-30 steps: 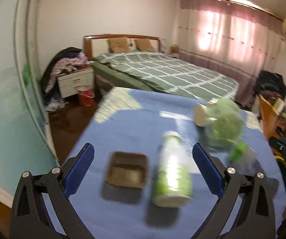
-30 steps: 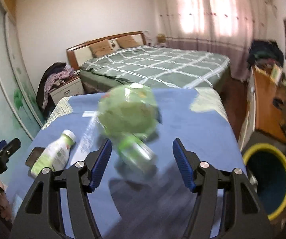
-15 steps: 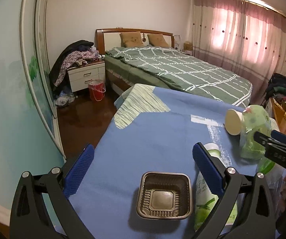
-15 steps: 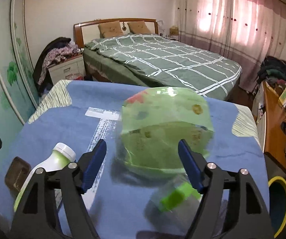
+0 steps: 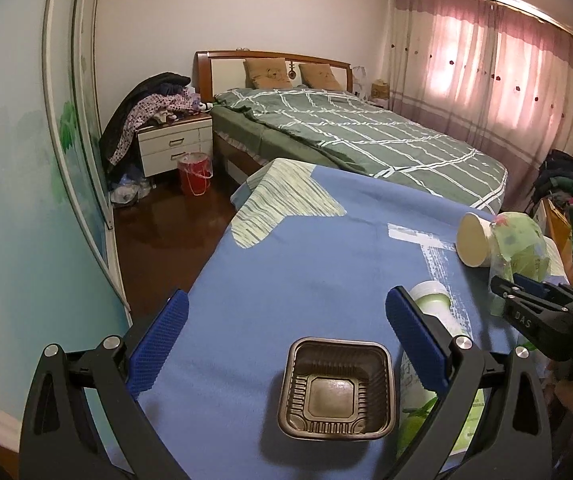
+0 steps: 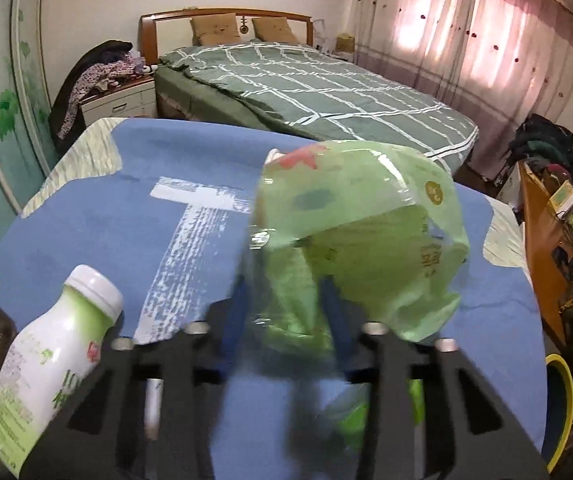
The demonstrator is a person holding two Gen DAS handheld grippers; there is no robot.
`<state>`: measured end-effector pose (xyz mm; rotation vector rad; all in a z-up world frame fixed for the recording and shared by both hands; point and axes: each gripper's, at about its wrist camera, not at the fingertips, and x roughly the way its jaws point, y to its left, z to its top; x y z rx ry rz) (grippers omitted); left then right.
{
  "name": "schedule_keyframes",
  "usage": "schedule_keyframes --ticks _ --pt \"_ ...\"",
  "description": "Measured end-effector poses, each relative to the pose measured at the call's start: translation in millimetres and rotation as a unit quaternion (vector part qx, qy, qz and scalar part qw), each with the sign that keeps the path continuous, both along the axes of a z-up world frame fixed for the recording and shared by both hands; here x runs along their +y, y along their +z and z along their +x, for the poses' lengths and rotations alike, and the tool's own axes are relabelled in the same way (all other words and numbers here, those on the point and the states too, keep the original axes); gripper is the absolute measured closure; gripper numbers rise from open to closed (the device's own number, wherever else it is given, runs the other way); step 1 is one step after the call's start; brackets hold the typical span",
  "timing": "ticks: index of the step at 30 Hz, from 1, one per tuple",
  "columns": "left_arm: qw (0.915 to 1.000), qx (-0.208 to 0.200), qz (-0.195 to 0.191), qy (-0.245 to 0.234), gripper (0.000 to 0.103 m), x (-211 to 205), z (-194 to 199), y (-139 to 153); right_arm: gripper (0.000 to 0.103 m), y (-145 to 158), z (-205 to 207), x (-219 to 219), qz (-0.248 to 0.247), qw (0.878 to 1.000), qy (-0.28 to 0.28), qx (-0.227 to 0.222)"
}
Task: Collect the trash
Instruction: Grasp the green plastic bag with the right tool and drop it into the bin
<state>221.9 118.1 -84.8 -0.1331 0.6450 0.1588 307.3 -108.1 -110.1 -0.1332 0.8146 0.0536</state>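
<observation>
A brown plastic tray (image 5: 336, 390) lies on the blue tablecloth (image 5: 306, 264) between the jaws of my open left gripper (image 5: 286, 336). A white-and-green bottle (image 5: 434, 360) lies just right of it and shows in the right wrist view (image 6: 50, 360) too. My right gripper (image 6: 286, 320) is shut on a crumpled green plastic bag (image 6: 362, 248), its lower part between the blue fingers. It appears at the right of the left wrist view (image 5: 534, 292). A paper cup (image 5: 474, 240) lies on its side beside the bag (image 5: 522, 248).
A yellow-rimmed bin (image 6: 562, 400) stands on the floor right of the table. A bed (image 5: 358, 140) lies beyond the table's far edge. A nightstand (image 5: 174, 148) and a red bucket (image 5: 194, 172) stand at far left. A wooden desk (image 6: 546, 232) stands at right.
My right gripper has closed from open onto the green bag. My left gripper has drawn near the brown tray, which now sits between its open jaws.
</observation>
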Motion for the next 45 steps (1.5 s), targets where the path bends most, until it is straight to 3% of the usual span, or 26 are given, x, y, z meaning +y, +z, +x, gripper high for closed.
schedule_keyframes --ticks 5,15,23,28,32,38,45 --pt "1.0 -0.003 -0.002 -0.001 0.006 -1 0 -1 0.091 17 -15 -1 0.009 1.0 0.001 -0.03" --pt "0.9997 -0.02 -0.006 -0.009 0.006 -5 -8 5 0.092 65 -48 -17 0.028 0.996 -0.001 -0.086" --pt "0.9996 -0.024 -0.001 -0.018 0.006 -11 -12 7 0.092 89 -98 -69 0.043 0.992 -0.038 -0.114" --pt "0.9993 -0.027 0.01 -0.025 0.006 -19 -13 8 0.092 78 -127 -111 0.013 0.987 -0.103 -0.125" --pt "0.9984 -0.028 0.021 -0.045 0.006 -32 -20 10 0.092 67 -149 -167 -0.001 0.974 -0.189 -0.127" --pt "0.9959 -0.011 0.022 -0.087 0.006 -56 -33 5 0.091 47 -171 -242 0.019 0.947 -0.3 -0.113" --pt "0.9928 0.005 0.025 -0.117 0.006 -79 -42 -3 0.088 20 -168 -275 0.03 0.929 -0.359 -0.089"
